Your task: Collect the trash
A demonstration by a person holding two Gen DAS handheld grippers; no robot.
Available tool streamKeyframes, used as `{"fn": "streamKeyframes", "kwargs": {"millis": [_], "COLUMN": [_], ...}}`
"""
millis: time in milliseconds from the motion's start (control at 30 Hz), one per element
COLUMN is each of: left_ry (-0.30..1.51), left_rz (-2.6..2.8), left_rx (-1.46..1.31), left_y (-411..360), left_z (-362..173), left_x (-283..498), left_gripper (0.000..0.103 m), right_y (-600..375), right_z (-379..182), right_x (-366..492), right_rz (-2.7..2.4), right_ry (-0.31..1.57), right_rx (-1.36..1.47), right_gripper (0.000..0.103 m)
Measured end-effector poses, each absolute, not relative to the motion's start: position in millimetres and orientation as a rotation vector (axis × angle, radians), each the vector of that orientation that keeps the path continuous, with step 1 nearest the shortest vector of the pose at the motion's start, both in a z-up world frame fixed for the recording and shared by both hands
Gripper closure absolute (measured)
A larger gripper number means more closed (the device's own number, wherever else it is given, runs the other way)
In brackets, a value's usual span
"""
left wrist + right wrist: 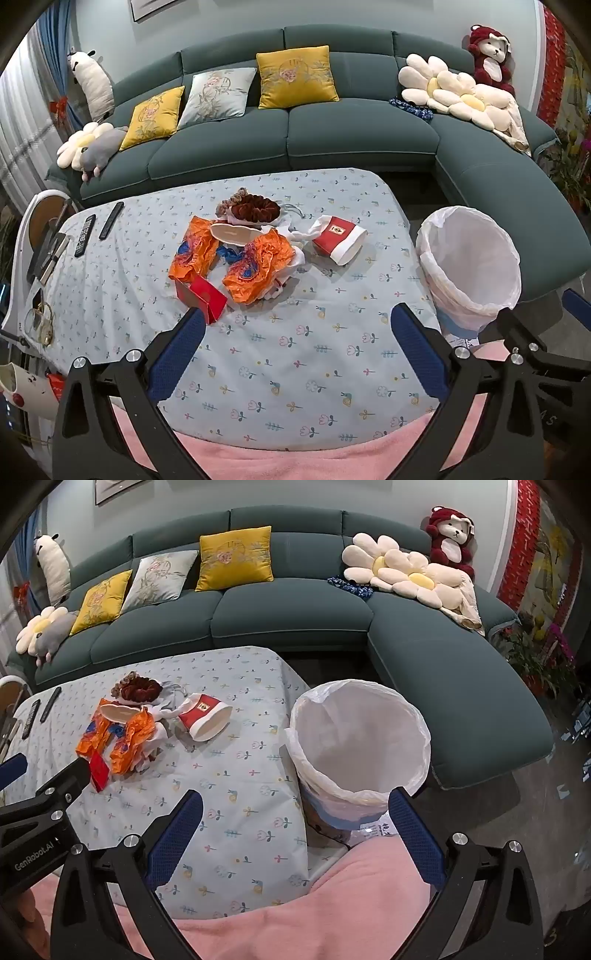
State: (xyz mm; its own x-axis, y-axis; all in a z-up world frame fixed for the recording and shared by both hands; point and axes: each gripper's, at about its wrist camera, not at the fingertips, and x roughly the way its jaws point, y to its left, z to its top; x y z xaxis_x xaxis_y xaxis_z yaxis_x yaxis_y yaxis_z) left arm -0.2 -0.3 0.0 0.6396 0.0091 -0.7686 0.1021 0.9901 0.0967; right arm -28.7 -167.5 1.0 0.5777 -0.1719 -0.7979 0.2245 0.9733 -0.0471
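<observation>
Orange crumpled wrappers [221, 260] lie in a heap near the middle of the worktop [314, 354], which is covered by a pale blue cloth printed with small flowers. A red folded carton [201, 299] rests against the near side of the heap, a flat white dish-shaped piece [231, 232] sits on top between the two orange wrappers, and a bowl of dark red rings [255, 211] stands just behind. To the right of the heap, apart from it, a red and white paper box [339, 240] lies on its side with its open mouth toward the bin. Beside the right edge of the worktop stands a bin lined with a white bag [360, 746], its mouth open. Two black remotes [96, 229] lie near the far left corner. The left claw [297, 347] hangs released above the near part of the cloth, its blue pads wide apart and holding nothing; its left pad tip is next to the red carton in the left wrist view. The right claw [295, 827] is likewise spread and bare, framing the bin's near rim. A pink blanket [332, 904] covers the foreground, and a teal sofa [332, 136] with yellow cushions [295, 75] stretches behind.
</observation>
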Motion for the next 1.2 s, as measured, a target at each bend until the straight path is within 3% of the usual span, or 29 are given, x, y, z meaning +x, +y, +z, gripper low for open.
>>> {"fn": "streamKeyframes", "kwargs": {"millis": [1200], "left_ry": [0.902], "left_rz": [-0.019], "left_rx": [0.132], "left_y": [4.5], "left_z": [1.1], "left_x": [-1.6], "left_gripper": [0.007], "right_y": [-161.0], "right_z": [-0.2], "right_x": [-31.3], "right_rz": [-0.232], "right_ry": [0.921], "right_rx": [0.052], "right_gripper": [0.007]}}
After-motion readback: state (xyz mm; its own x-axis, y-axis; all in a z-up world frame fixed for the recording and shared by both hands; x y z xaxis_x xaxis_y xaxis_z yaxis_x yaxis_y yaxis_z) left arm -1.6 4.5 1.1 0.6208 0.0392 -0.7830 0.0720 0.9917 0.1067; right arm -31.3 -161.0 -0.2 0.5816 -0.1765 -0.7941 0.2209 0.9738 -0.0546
